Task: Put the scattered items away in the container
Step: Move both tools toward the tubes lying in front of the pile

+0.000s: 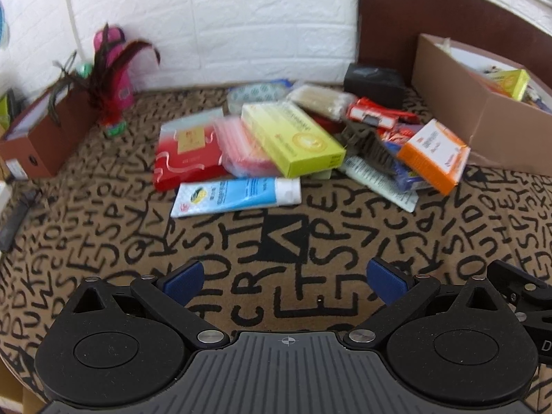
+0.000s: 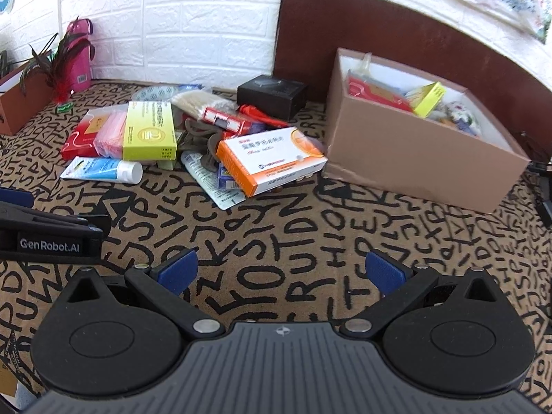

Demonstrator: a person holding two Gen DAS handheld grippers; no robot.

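Observation:
A pile of scattered items lies on the patterned cloth: a yellow-green box (image 1: 293, 138) (image 2: 149, 130), an orange-white box (image 1: 434, 155) (image 2: 272, 160), a blue tube (image 1: 238, 195) (image 2: 103, 169), a red packet (image 1: 186, 158) and a black box (image 1: 374, 82) (image 2: 272, 95). The brown cardboard container (image 1: 483, 114) (image 2: 414, 165) stands to the right and holds several items. My left gripper (image 1: 284, 281) is open and empty, short of the tube. My right gripper (image 2: 281, 272) is open and empty, short of the orange box. The left gripper's side shows in the right wrist view (image 2: 48, 238).
A white brick wall runs along the back. A dark brown headboard (image 2: 379, 27) stands behind the container. At the far left are a brown box (image 1: 38, 138), a pink bottle (image 1: 119, 69) and a red feather shuttlecock (image 1: 110, 103).

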